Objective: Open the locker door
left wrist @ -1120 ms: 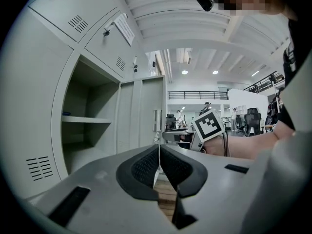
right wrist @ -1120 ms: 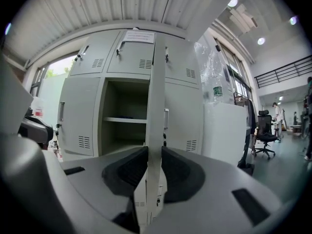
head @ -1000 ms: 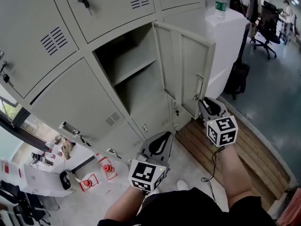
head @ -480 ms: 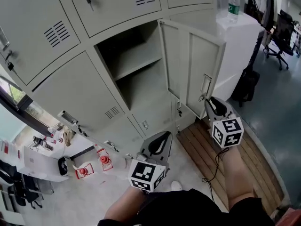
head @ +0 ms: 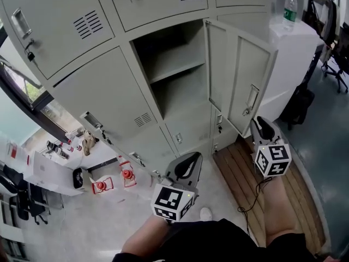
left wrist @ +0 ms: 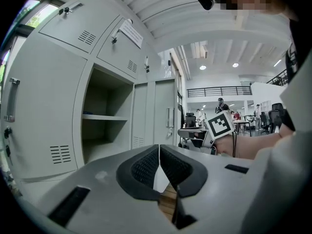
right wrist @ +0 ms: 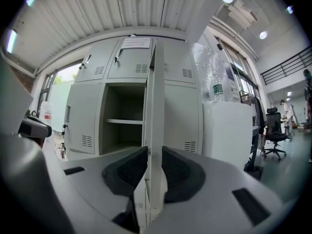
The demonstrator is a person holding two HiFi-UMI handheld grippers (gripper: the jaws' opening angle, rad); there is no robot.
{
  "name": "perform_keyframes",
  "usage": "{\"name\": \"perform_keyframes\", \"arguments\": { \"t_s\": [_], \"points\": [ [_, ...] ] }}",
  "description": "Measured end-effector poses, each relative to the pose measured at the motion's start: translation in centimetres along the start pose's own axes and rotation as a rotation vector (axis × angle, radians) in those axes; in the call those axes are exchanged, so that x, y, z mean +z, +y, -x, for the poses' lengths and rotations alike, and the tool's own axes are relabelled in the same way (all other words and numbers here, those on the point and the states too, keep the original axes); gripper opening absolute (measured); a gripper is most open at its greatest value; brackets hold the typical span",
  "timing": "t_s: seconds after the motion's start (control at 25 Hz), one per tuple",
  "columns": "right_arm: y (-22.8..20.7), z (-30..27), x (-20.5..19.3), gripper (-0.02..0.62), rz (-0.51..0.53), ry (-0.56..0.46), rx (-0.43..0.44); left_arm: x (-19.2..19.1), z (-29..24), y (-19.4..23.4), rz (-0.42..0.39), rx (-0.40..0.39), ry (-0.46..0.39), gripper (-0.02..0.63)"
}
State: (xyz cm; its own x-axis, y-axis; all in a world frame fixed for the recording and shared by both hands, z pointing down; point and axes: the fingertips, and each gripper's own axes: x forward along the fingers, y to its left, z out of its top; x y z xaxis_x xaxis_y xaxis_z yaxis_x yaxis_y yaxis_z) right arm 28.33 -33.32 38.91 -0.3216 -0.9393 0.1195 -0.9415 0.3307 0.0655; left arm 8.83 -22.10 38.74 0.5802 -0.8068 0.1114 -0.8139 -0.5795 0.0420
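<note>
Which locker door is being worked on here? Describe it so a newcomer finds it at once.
Start at the grey locker bank filling the head view's upper half. One compartment in it stands open, a shelf inside. Its locker door is the only one swung out, and the right gripper clamps its edge.

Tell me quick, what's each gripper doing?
Left gripper: jaws closed, holding nothing.
Right gripper: jaws closed on the edge of the open grey metal locker door.
</note>
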Motion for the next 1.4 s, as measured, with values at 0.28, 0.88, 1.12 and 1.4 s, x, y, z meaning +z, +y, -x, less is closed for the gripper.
{"name": "perform_keyframes", "arguments": {
  "t_s": [0.28,0.88,1.12,1.4],
  "points": [
    [4.4,2.4,-0.2,0.054,-0.005,0.008,0.021,-0.2,3.6,0.6,0.000,0.000,-0.003,0.021],
    [24.5,9.8,1.2,0.054,-0.034,0.012,0.267,-1.9,15.6,1.2,0.034,0.009,-0.016,0.021],
    [28.6,13.3,0.6,0.054,-0.037,0.013,0.286,-3.1,18.8,0.3,0.057,0.007,-0.028,0.021],
    [30.9,15.6,-0.7,0.054,-0.042,0.035,0.289,-4.1,20.9,0.2,0.069,0.001,-0.032,0.021]
  ]
}}
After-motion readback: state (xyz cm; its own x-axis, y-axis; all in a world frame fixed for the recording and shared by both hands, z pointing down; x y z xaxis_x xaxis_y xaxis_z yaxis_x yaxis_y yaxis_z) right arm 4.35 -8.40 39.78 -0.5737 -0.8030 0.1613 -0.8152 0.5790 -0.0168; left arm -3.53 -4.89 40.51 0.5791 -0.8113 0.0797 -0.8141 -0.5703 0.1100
